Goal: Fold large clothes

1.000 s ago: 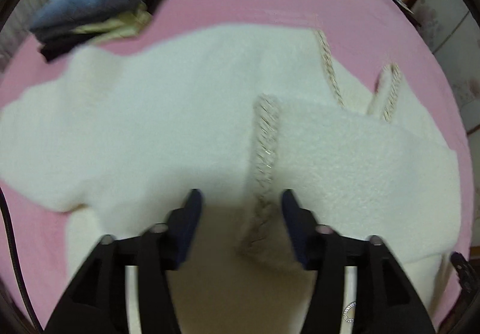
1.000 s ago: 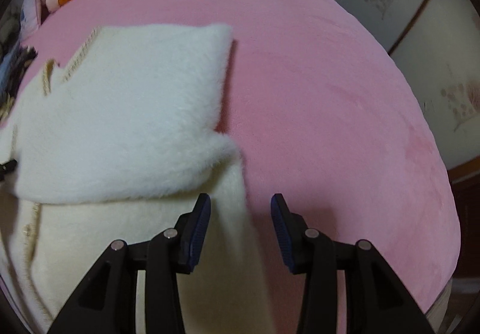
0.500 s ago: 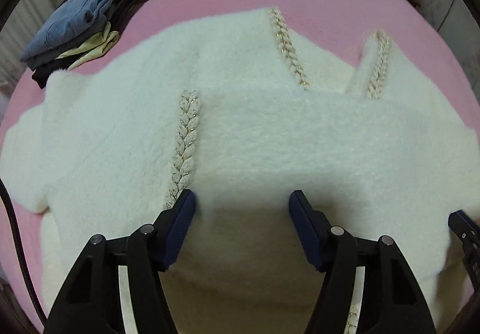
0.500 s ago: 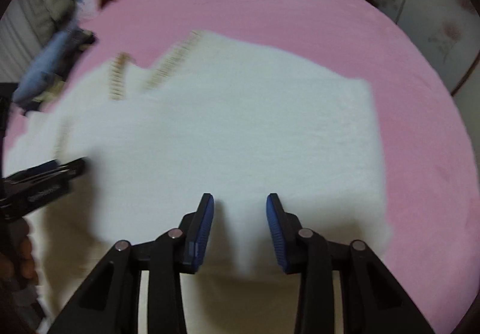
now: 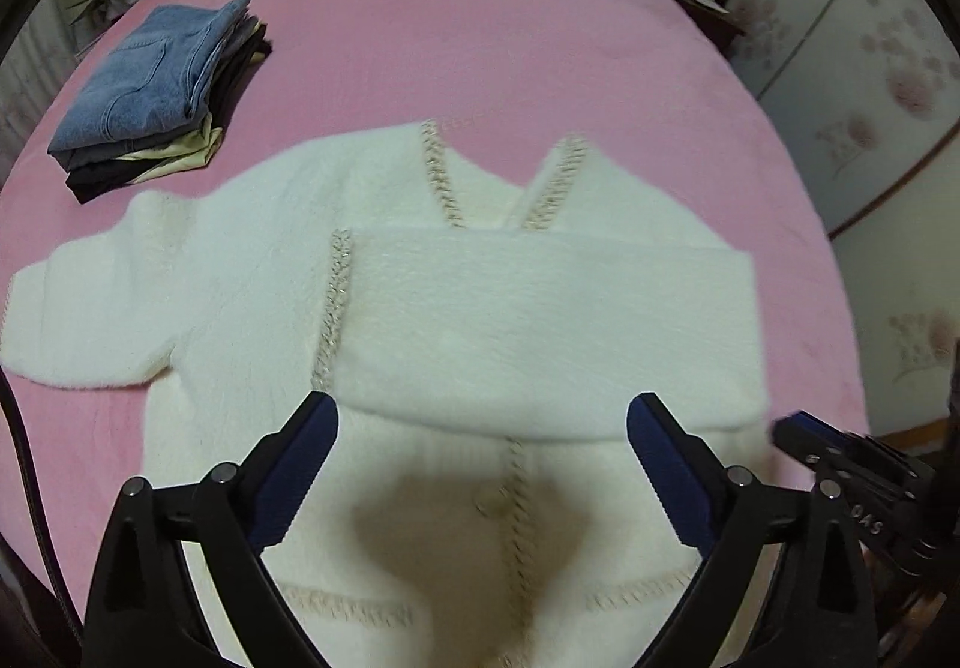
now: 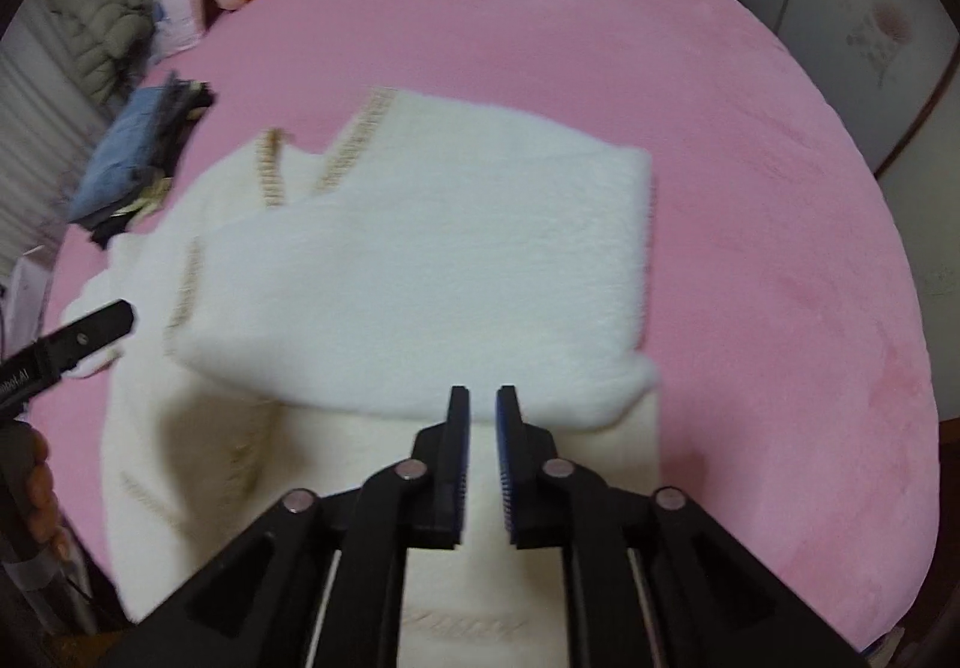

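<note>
Lying where: the white cardigan (image 5: 420,308) is spread flat on the pink bed (image 5: 480,38), collar end away from both cameras, hem end nearest them.
Long axis: the body runs from hem to collar, roughly straight ahead of both grippers; the sleeves run across that line.
Folded part: one sleeve (image 5: 540,320) is already laid across the chest as a broad band, its cuff edge ending near the braided front trim (image 5: 333,308).
Unfolded part: the other sleeve (image 5: 90,308) sticks out flat on the bed, to the left in the left wrist view.
Left gripper: the left gripper (image 5: 480,464) hangs above the lower front of the cardigan, jaws spread wide with nothing between them, having just been opening; the folded band lies just ahead of its tips.
Right gripper: the right gripper (image 6: 482,446) hangs over the near edge of the folded band, jaws almost together but with a clear gap, empty, not touching the fabric that I can tell.
Nearer hand: my judgement is that the left gripper is nearer the outstretched sleeve, which lies off to its left and slightly ahead.
Coming move: probably bringing that sleeve in across the chest, so the reach goes sideways, across the garment's long axis.
Other things: a stack of folded clothes (image 5: 162,92) sits well apart, beyond the outstretched sleeve.
</note>
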